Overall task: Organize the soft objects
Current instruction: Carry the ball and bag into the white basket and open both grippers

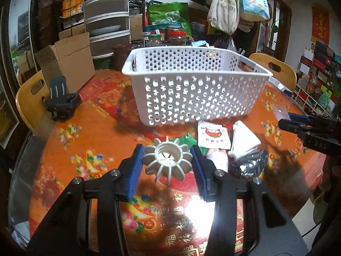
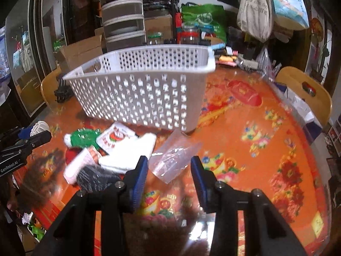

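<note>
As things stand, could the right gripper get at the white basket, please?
Probably yes, for dropping in: the white basket stands straight ahead, top open, nothing between. But the right gripper seems to hold a clear plastic bag, so it could not grasp the rim.

Both grippers were black, angular frames with silver screw heads and ribbed blue pads. The left gripper [image 1: 167, 162] filled its frame's bottom; the right gripper [image 2: 169, 179] likewise. White lettering marked their sides.
</note>
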A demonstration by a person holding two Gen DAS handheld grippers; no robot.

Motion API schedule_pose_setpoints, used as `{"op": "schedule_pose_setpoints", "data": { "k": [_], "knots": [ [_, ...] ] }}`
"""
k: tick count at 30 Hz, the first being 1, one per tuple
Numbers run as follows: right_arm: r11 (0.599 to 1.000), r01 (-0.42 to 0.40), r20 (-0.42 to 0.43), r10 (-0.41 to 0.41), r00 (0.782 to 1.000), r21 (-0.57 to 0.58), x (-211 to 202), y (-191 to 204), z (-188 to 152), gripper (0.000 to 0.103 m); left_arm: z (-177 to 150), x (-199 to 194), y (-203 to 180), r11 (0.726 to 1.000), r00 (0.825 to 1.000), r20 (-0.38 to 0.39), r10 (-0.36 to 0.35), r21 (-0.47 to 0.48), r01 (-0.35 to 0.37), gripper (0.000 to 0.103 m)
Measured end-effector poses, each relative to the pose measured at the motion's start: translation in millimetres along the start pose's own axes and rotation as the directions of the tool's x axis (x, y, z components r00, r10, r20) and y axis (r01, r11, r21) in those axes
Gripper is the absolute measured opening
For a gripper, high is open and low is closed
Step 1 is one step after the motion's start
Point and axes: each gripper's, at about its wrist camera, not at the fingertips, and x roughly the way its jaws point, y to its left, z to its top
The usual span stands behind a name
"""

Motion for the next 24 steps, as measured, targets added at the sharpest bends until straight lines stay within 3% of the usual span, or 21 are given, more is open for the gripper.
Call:
{"op": "schedule_pose_setpoints", "data": {
  "k": [7,17,24],
  "knots": [
    [1.0,-0.006,0.055,0.007,0.998,-0.009,-24,-1,22,0.037,26,-25,5,1.0,0.998,0.059,0.016,0.009,-0.016,0.042],
    [0.999,-0.032,0.064,0.033,0.997,-0.021,-30,6,29,0.034,46,-38,15,1.0,0.996,0.088,0.01,-0.011,-0.009,0.042],
    [0.998,-0.036,0.09,0.041,0.995,-0.052,-37,9,62,0.034,88,-31,19,1.0,0.996,0.092,0.003,-0.009,-0.003,0.042]
  ]
}}
